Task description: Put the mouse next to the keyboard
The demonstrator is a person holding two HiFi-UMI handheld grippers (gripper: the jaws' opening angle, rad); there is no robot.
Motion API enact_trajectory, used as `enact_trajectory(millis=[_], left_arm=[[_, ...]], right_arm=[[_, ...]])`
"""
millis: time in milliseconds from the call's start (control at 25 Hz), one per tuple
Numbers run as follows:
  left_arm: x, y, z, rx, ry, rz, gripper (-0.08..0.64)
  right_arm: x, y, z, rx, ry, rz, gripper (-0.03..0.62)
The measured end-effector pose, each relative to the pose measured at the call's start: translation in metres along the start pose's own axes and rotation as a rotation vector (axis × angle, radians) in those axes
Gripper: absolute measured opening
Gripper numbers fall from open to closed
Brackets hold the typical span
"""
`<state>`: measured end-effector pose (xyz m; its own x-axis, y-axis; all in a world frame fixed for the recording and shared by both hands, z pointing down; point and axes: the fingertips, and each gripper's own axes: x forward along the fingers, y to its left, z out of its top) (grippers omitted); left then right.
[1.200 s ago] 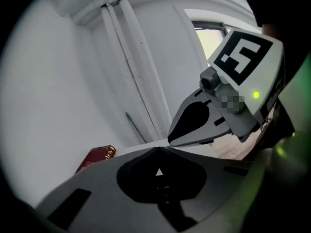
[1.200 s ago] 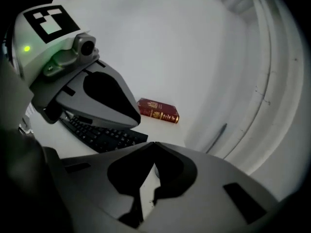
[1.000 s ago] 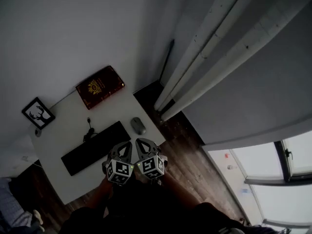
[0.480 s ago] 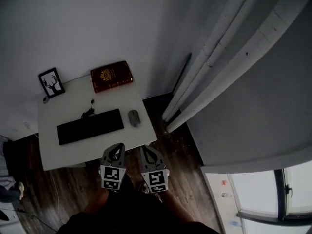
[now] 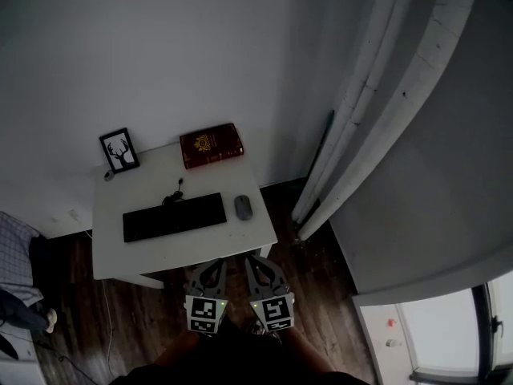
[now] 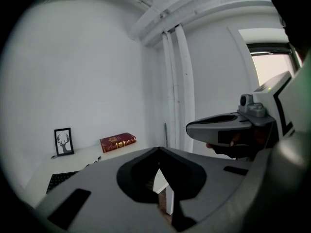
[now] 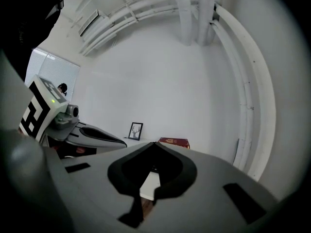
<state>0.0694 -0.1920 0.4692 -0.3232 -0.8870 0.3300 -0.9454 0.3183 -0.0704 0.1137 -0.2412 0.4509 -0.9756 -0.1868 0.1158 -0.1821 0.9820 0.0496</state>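
Keyboard (image 6: 58, 181) cut off behind left tongs (image 6: 158, 150), closed, empty — right tongs (image 7: 154, 143) likewise, mouse (image 5: 243, 208) tiny.

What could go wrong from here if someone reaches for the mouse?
The mouse lies near the right edge of the table; a clumsy push could knock it off. The left gripper and right gripper are both shut, so unless opened they would likely shove the mouse rather than grasp it.

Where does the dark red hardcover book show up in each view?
Head view: dark red hardcover book at the white desk's back edge, centre-left.
Left gripper view: book at lower left.
Right gripper view: book just below centre.
Shared landmark: black-framed deer picture, left of the book everywhere.
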Motion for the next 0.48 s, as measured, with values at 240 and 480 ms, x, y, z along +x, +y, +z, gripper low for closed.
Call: enact_trajectory(millis=[240,480], left_arm=[[-0.005,0.001,0.008,0.002,-0.026,-0.014,0.003],[-0.007,-0.012,0.014,0.01,-0.035,-0.052,0.003]], right_arm=[[-0.009,0.003,0.013,-0.034,-0.038,-0.003,0.02],[-0.012,0.008,0.016,-0.033,-0.038,-0.012,0.02]])
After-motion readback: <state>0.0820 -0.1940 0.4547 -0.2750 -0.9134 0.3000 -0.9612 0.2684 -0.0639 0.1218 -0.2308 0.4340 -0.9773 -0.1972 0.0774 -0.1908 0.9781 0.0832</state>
